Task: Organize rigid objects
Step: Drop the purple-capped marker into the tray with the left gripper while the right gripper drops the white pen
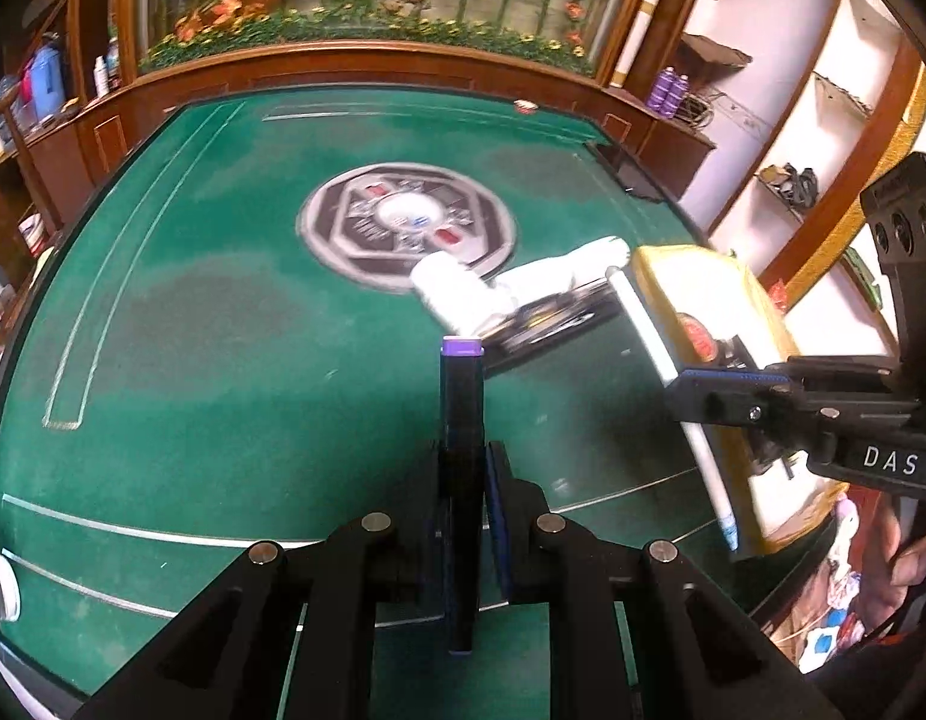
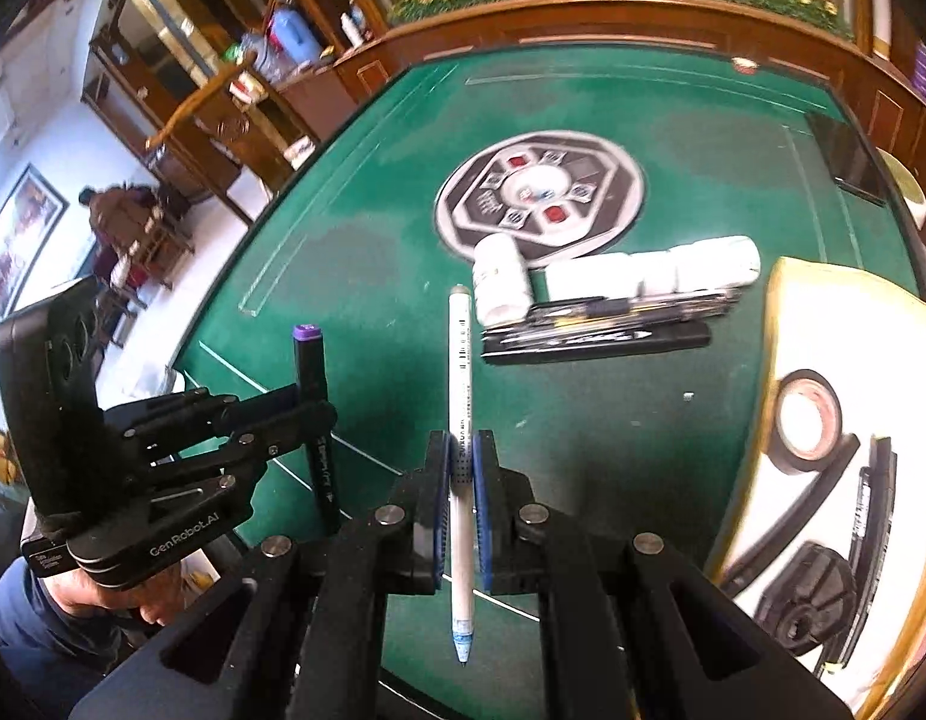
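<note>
Left tongs clamped on black marker, right tongs on white pen, above green table.

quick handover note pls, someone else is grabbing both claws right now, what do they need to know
Left claw: shut on the black marker with the purple cap, held above the green table.
Right claw: shut on the white pen, also in the air, near the yellow-rimmed tray.
Already in the tray: a tape roll, a black pen and a black round part.
Still on the table: the white bottles and a pile of dark pens beside them.
Likely next: set both held pens down with their kind, then sort the rest.
</note>
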